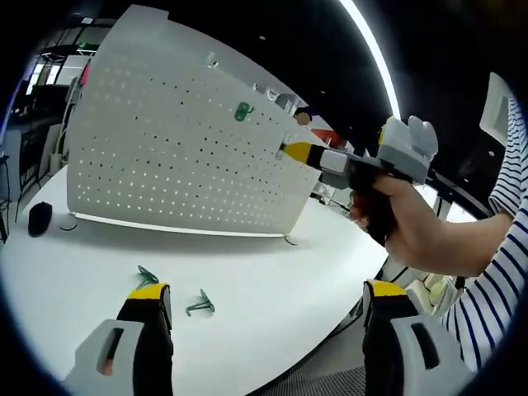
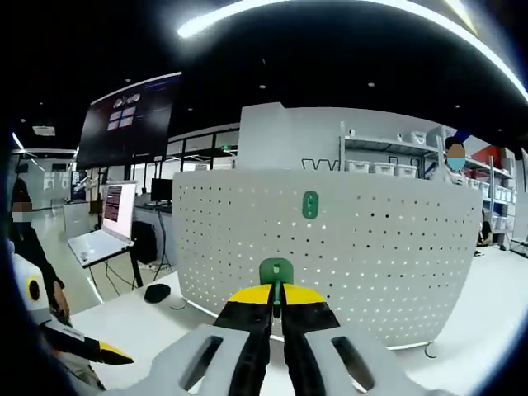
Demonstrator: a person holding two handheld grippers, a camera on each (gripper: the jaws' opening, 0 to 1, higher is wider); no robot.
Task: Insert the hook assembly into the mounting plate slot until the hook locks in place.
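A white perforated mounting plate (image 1: 173, 157) stands upright on the white table (image 1: 272, 264), and one green hook (image 1: 241, 111) hangs high on it. Two loose green hooks (image 1: 148, 275) (image 1: 200, 304) lie on the table just beyond my left gripper (image 1: 264, 301), whose jaws stand wide apart and hold nothing. My right gripper (image 1: 290, 151), held by a hand, points at the plate's right part. In the right gripper view, that gripper (image 2: 276, 297) is shut on a green hook (image 2: 275, 271), a short way in front of the plate (image 2: 371, 247) and below the mounted hook (image 2: 309, 205).
A black rounded object (image 1: 39, 219) rests on the table by the plate's left end. An open laptop (image 2: 103, 239) sits on a stand off to the left, and shelving (image 2: 388, 157) rises behind the plate. A striped sleeve (image 1: 495, 272) fills the right side. The table edge runs close to my left gripper.
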